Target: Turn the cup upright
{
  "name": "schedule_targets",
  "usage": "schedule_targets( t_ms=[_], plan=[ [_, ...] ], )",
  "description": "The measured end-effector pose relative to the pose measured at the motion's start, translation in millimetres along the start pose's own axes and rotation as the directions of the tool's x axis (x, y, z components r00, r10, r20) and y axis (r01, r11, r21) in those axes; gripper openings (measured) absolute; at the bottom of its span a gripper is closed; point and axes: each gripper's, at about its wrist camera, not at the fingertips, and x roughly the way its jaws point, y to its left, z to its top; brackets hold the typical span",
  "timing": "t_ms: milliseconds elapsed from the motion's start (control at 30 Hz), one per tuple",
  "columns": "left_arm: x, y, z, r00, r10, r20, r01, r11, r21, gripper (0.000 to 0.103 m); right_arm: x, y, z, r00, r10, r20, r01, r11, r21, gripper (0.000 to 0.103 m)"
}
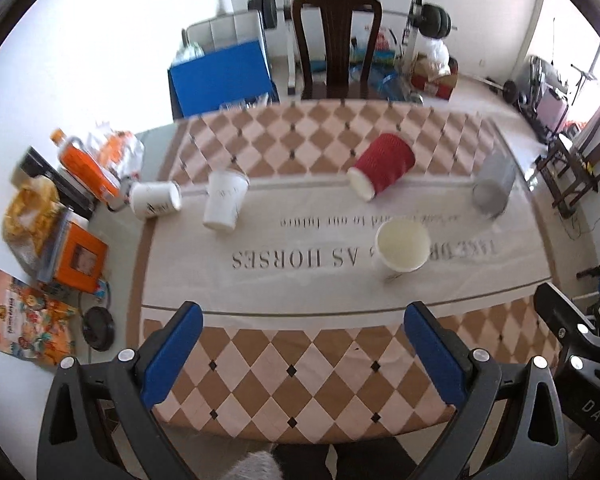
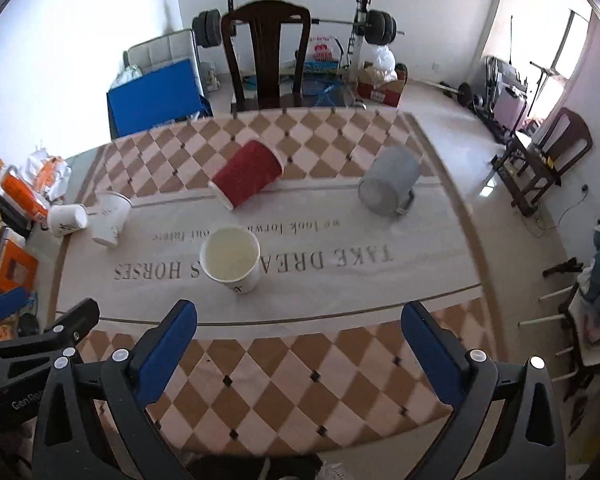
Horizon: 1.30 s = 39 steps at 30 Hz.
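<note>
Both grippers, left [image 1: 302, 354] and right [image 2: 300, 354], are held spread and empty above the counter [image 2: 284, 376]. Light, crushable handling is expected of the red cup [image 2: 247, 178]; it should be grasped gently across its ribbed wall.

On the table: three white paper cups [image 2: 231, 259] [image 2: 110, 219] [image 2: 66, 220], one red ribbed cup [image 2: 247, 179], one grey mug [image 2: 389, 186]. One dark chair [image 2: 266, 54] stands behind.

Upright cup [image 2: 231, 257] on tablecloth [image 2: 340, 280]; ribbed cup [image 2: 247, 179] lying behind; mug [image 2: 389, 186] right.
</note>
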Motion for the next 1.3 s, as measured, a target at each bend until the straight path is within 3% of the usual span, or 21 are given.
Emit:
schedule_targets(
  t_ms=[233,567,1300],
  plan=[
    [-55.3,5.4,9.1,0.998,0.020,0.051,-0.019,0.999,-0.030,0.103,-70.0,-16.5,16.8,0.999,0.022,0.049,-0.023,1.000,0.007,0.103],
    [-101.5,6.1,6.6,1.000,-0.004,0.020,0.005,0.998,-0.056,0.103,-138.1,-25.8,22.5,0.997,0.044,0.063,-0.045,0.999,0.016,0.103],
    [-117.8,8.2,-6.3,0.999,0.022,0.046,-0.019,0.998,-0.061,0.103,-166.5,-32.5,10.4,0.997,0.044,0.060,-0.045,0.999,0.017,0.103]
  ],
)
